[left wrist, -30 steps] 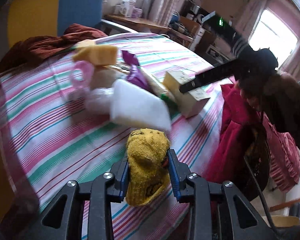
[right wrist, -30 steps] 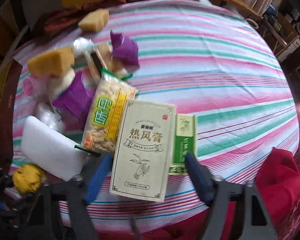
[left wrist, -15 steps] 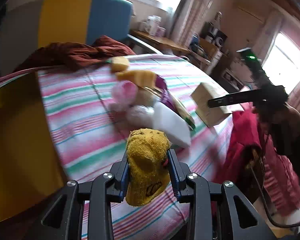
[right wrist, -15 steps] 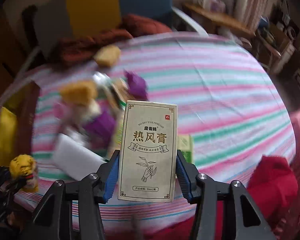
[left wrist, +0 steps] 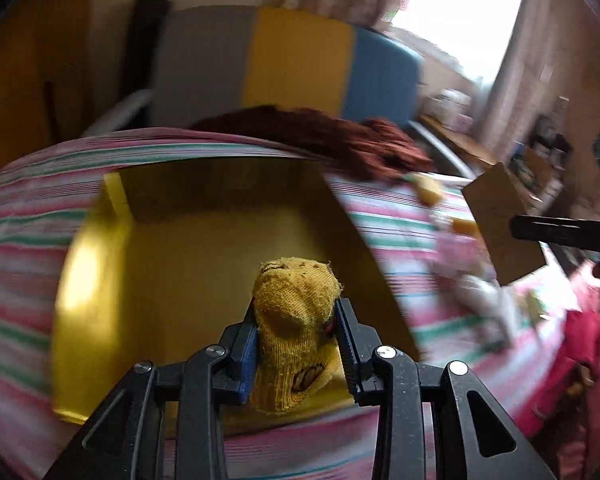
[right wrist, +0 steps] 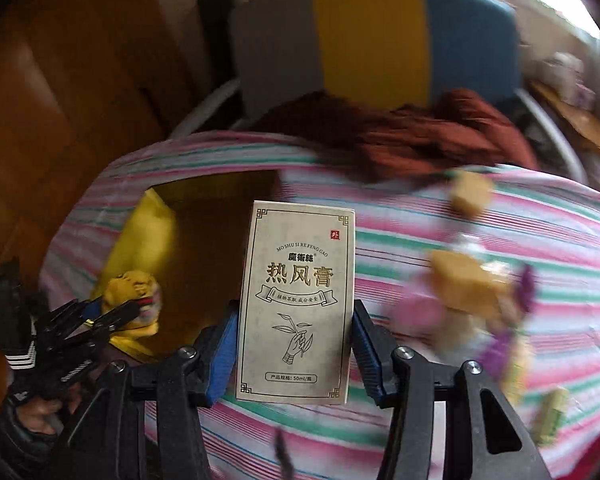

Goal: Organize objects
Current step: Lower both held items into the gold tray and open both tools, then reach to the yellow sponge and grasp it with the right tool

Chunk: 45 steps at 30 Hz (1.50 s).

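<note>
Left tool [left wrist: 296, 344] pinching yellow sock [left wrist: 296, 320], directly over open yellow box [left wrist: 100, 280]. Right tool [right wrist: 292, 352] clamping upright carton [right wrist: 298, 300], box just left; left tool nearer.

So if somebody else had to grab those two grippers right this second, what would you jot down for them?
Left gripper: shut on the yellow sock, held over the open yellow box.
Right gripper: its jaws have just closed on the cream carton, which is lifted off the striped cloth beside the box.
Done: both items are picked up.
Left: neither is in the box yet. Sponges, purple wrappers and a green packet are still scattered on the cloth to the right, too blurred to count.
</note>
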Each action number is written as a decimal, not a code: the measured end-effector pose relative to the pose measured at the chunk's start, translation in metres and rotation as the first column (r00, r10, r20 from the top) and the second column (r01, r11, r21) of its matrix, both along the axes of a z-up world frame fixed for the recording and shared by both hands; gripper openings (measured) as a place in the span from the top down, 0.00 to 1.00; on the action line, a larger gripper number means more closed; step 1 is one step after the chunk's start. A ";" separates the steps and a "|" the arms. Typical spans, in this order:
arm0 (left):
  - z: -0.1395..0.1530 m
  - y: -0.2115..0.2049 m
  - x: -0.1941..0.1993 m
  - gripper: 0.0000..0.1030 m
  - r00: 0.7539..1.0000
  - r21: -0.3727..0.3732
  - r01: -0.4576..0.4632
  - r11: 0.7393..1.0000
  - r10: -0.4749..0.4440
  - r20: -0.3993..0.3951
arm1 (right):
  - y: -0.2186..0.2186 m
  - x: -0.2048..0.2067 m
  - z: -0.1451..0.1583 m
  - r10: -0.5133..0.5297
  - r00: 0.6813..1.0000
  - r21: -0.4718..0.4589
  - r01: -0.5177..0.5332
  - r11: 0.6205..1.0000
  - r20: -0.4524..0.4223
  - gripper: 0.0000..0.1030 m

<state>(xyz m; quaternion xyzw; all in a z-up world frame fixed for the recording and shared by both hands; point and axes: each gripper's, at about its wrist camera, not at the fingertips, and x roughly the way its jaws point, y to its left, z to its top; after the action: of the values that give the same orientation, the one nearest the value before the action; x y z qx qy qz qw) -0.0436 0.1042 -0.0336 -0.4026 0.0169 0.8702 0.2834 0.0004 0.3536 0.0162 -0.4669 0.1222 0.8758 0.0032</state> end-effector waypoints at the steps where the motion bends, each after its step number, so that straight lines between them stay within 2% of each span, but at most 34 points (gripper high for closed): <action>1: -0.003 -0.008 -0.005 0.65 1.000 -0.013 -0.024 1.000 0.024 -0.003 | -0.016 -0.011 -0.005 0.027 1.000 -0.008 -0.027 1.000 0.009 0.49; 4: -0.009 -0.038 -0.018 0.64 0.993 -0.059 -0.119 0.991 0.118 -0.017 | -0.051 -0.041 -0.021 0.086 0.996 -0.036 -0.085 0.996 0.038 0.49; 5: -0.011 -0.048 -0.019 0.61 0.989 -0.069 -0.148 0.987 0.147 -0.026 | -0.062 -0.049 -0.025 0.099 0.994 -0.050 -0.097 0.994 0.046 0.49; 7: -0.013 -0.060 -0.022 0.52 0.982 -0.083 -0.186 0.979 0.184 -0.032 | -0.082 -0.062 -0.037 0.144 0.988 -0.094 -0.137 0.986 0.063 0.48; 9: -0.012 -0.075 -0.020 0.36 0.972 -0.085 -0.231 0.969 0.228 -0.050 | -0.097 -0.070 -0.046 0.160 0.984 -0.104 -0.151 0.983 0.077 0.47; 12: -0.009 -0.085 -0.016 0.30 0.962 -0.083 -0.268 0.960 0.263 -0.068 | -0.115 -0.067 -0.048 0.182 0.980 -0.122 -0.172 0.977 0.076 0.47; 14: -0.006 -0.089 -0.013 0.29 0.958 -0.073 -0.281 0.957 0.276 -0.074 | -0.116 -0.062 -0.052 0.182 0.980 -0.112 -0.174 0.978 0.074 0.47; 17: 0.001 -0.090 -0.006 0.19 0.947 -0.074 -0.312 0.947 0.305 -0.098 | -0.115 -0.054 -0.047 0.162 0.985 -0.068 -0.157 0.985 0.062 0.47; 21: 0.015 -0.089 0.007 0.13 0.936 -0.068 -0.337 0.939 0.326 -0.133 | -0.114 -0.042 -0.040 0.130 0.991 -0.008 -0.129 0.992 0.021 0.40; 32: 0.047 -0.063 0.033 0.11 0.933 -0.076 -0.309 0.948 0.287 -0.215 | -0.111 -0.010 -0.023 0.091 0.993 0.104 -0.083 0.991 -0.077 0.39; 45: 0.057 -0.031 0.050 0.11 0.949 -0.090 -0.229 0.969 0.202 -0.243 | -0.077 0.007 -0.020 0.007 0.994 0.092 0.003 0.996 -0.109 0.39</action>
<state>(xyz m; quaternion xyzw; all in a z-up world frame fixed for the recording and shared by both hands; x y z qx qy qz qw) 0.0066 0.0733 0.0236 -0.3136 0.0566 0.9345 0.1586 0.0076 0.2769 -0.0034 -0.4179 0.0810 0.9047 0.0172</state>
